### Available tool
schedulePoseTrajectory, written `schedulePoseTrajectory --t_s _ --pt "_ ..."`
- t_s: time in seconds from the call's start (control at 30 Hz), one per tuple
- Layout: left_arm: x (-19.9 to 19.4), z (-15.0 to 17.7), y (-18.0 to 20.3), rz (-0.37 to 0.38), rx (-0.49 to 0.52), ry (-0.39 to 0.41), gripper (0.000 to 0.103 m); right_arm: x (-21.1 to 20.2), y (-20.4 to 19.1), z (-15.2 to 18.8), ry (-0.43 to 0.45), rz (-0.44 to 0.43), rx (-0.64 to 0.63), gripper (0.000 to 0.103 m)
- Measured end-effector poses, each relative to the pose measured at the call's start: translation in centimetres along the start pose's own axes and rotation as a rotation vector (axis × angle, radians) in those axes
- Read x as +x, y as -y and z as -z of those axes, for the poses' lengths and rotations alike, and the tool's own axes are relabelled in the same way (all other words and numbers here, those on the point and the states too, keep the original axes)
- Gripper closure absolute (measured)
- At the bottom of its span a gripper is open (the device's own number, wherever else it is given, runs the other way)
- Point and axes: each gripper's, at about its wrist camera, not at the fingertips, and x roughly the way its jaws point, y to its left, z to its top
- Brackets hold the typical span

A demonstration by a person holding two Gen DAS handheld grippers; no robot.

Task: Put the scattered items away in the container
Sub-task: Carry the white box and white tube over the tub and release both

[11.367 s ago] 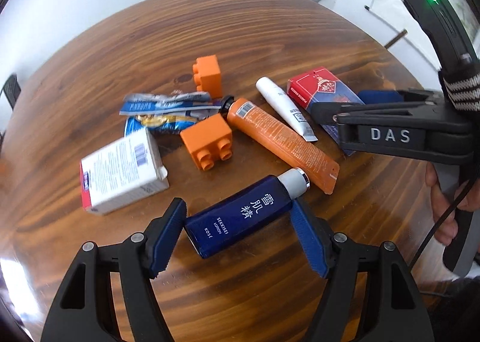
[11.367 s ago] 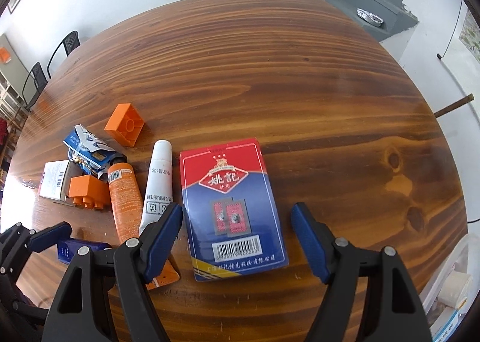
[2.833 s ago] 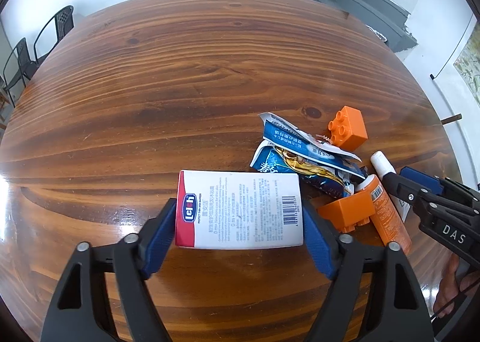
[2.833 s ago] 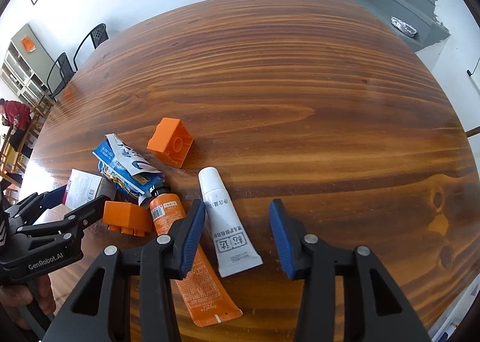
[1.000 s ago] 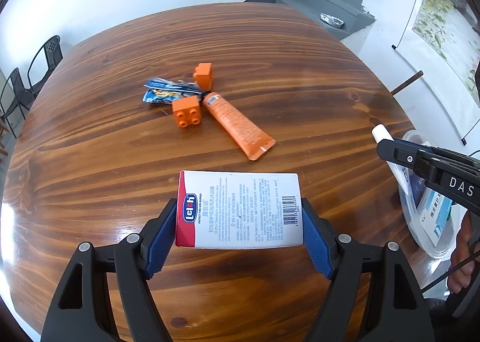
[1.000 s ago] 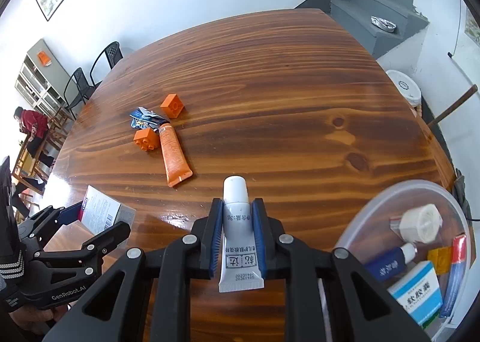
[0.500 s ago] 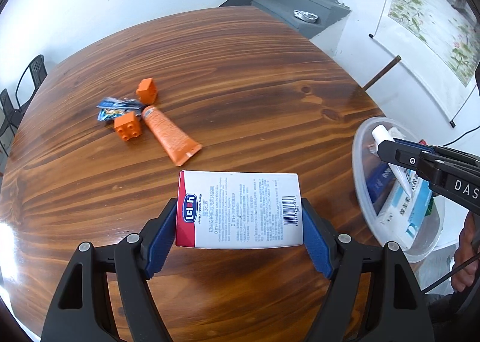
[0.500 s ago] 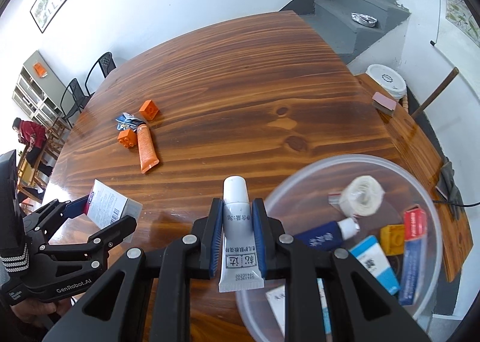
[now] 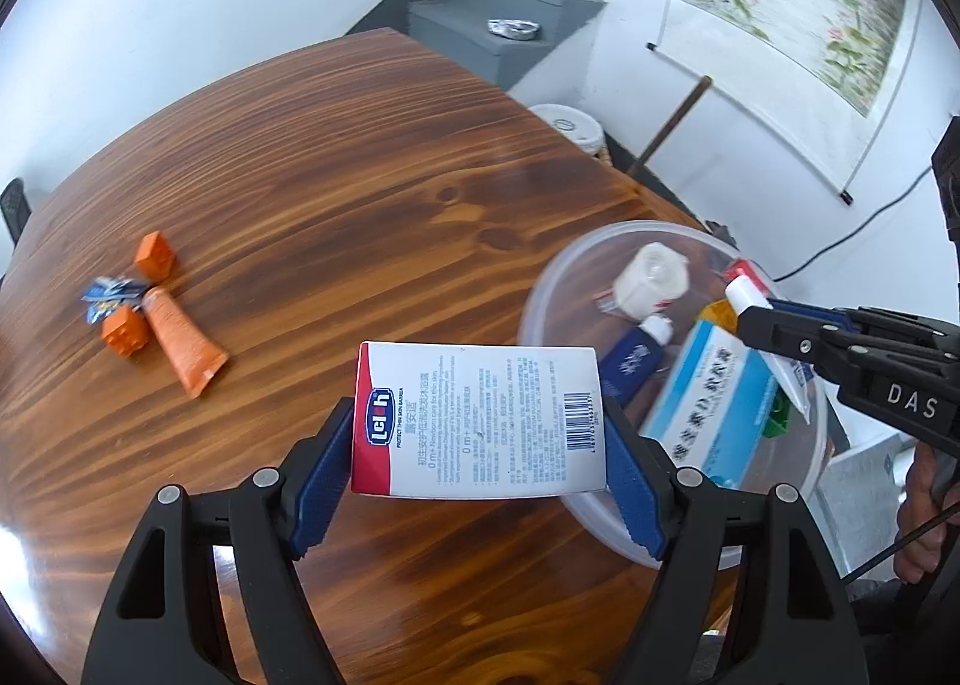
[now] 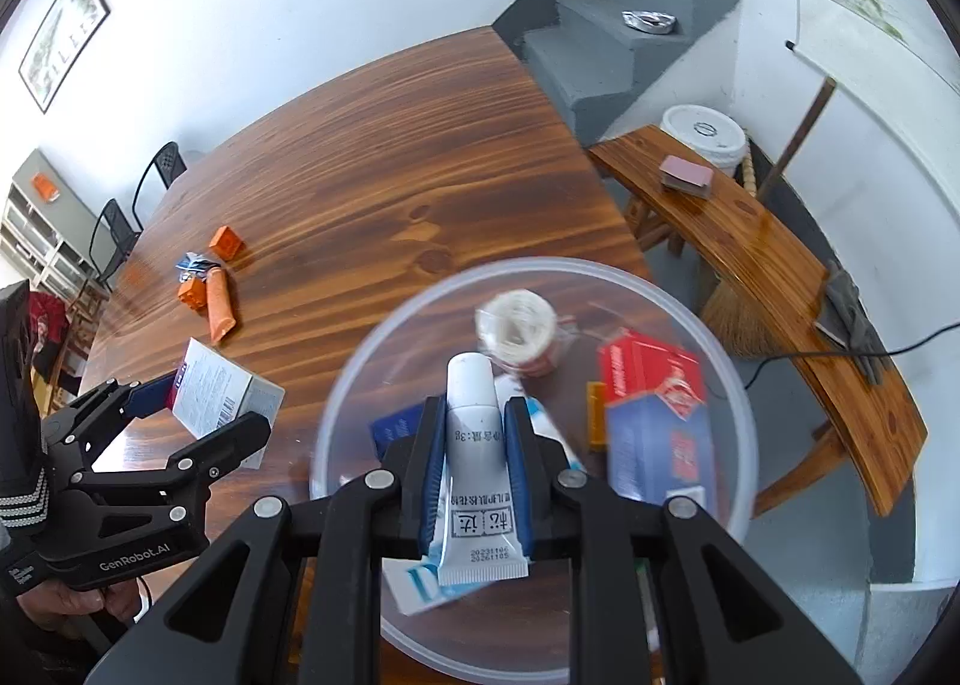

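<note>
My left gripper (image 9: pixel 477 454) is shut on a white and red box (image 9: pixel 480 421), held above the table just left of the clear round container (image 9: pixel 543 289). My right gripper (image 10: pixel 474 445) is shut on a white tube (image 10: pixel 477 445) and holds it over the container (image 10: pixel 348 385), which has a tape roll (image 10: pixel 519 331), a red and blue box (image 10: pixel 657 421), a dark blue bottle and other items in it. An orange tube (image 9: pixel 180 346), two orange blocks (image 9: pixel 154 256) and a blue wrapper (image 9: pixel 108 292) lie on the table at the left.
The round wooden table (image 9: pixel 336 187) ends close behind the container. A wooden bench (image 10: pixel 780 277) and a white bucket (image 10: pixel 705 135) stand beyond the table's right edge. Grey stairs (image 10: pixel 624 42) are at the back.
Both grippers have swung right with their loads. The container has come closer; the white tube is now over it and the box is next to its left rim.
</note>
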Motion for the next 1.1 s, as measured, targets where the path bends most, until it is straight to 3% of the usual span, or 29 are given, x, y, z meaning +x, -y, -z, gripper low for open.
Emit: schedulePoseTrajectory --t_s 0.3,0.5,0.7,0.73,0.83,0.87,1.1 --pt "1.3 -1.3 4.1 0.088 0.078 -0.015 0.023 -0.6 3.1 0.6 -0.002 0.014 0.046 0.081" --pt "2.5 -1.8 5.0 0.180 0.057 -0.061 0.023 -0.6 3.8 0.7 -0.004 -0.003 0.049 0.081" --pt "2.8 -1.9 5.3 0.196 0.041 -0.072 0.022 -0.5 4.0 0.8 -0.004 -0.018 0.040 0.079" --pt "2.8 -2.0 5.3 0.197 0.038 -0.072 0.022 -0.5 4.0 0.7 -0.002 -0.022 0.042 0.075" --pt "2.6 -2.1 5.1 0.201 0.029 -0.060 0.021 -0.6 4.2 0.8 0.004 -0.007 0.057 0.050" --pt "2.6 -2.1 5.0 0.200 0.026 -0.056 0.020 -0.7 4.3 0.8 0.009 -0.004 0.061 0.047" --pt "2.4 -2.1 4.4 0.189 0.013 -0.053 0.020 -0.8 4.0 0.7 0.016 -0.007 0.055 0.047"
